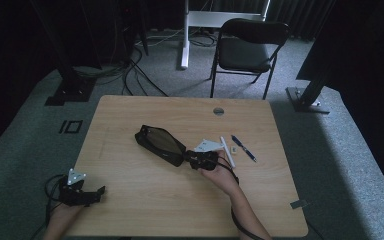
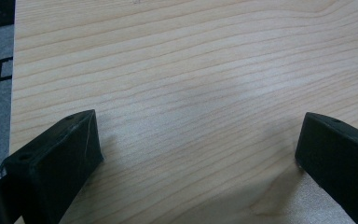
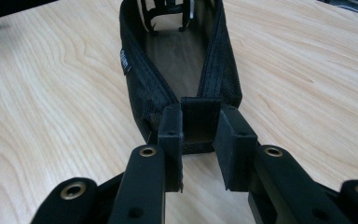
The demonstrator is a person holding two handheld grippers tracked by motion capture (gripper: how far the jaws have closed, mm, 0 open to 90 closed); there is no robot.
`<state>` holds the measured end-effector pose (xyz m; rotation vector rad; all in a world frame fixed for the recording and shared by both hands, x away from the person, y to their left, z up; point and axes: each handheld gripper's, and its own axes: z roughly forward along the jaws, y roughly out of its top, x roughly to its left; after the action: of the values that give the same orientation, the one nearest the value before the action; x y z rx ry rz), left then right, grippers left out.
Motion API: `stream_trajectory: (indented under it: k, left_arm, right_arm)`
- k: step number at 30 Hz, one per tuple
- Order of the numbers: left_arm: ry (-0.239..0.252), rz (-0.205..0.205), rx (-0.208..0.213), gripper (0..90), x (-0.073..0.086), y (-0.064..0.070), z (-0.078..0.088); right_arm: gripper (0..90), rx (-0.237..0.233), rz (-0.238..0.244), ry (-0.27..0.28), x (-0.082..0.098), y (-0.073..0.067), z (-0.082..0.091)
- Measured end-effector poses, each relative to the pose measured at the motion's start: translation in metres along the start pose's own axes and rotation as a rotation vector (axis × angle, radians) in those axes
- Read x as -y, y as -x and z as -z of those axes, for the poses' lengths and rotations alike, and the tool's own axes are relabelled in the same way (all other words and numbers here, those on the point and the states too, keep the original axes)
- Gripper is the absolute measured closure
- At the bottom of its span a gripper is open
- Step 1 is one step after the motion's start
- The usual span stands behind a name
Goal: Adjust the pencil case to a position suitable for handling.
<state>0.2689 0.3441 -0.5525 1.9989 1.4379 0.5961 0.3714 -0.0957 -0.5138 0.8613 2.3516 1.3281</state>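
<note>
A black fabric pouch (image 1: 160,145) lies unzipped at the middle of the wooden table (image 1: 130,115); its mouth gapes and the inside looks bare (image 3: 182,60). My right gripper (image 1: 192,159) sits at the pouch's near right end. In the right gripper view its jaws (image 3: 199,123) are shut on the short fabric tab at that end. My left gripper (image 1: 100,191) rests low at the table's front left corner, far from the pouch. Its jaws (image 2: 198,135) stand wide open over bare wood.
A white pen (image 1: 227,151), a small pale eraser-like piece (image 1: 234,149) and a blue pen (image 1: 243,148) lie just right of my right hand. A cable hole (image 1: 218,111) sits near the far edge. A black chair (image 1: 250,47) stands beyond the table.
</note>
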Motion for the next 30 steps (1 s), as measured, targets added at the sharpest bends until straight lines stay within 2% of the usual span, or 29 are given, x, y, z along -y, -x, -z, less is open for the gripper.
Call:
stream_trajectory:
  k: [10,15,24,28,30]
  left_arm:
    - [0.000,0.000,0.000,0.3,0.000,0.000,0.000]
    - [0.001,0.001,-0.002,0.3,0.000,0.000,0.000]
    - [0.000,0.002,-0.003,0.3,0.000,0.000,0.000]
    - [-0.001,0.002,-0.003,0.3,0.000,0.000,0.000]
    - [-0.001,0.002,-0.004,0.3,0.000,0.000,0.000]
  right_arm:
    - [73.0,0.010,0.007,-0.006,0.012,-0.003,0.018]
    - [73.0,0.015,-0.016,0.001,0.022,-0.004,0.025]
    - [73.0,0.034,0.008,-0.004,0.027,-0.005,0.041]
    - [73.0,0.042,-0.019,0.008,0.034,-0.003,0.052]
    - [73.0,0.042,-0.014,0.001,0.037,-0.005,0.056]
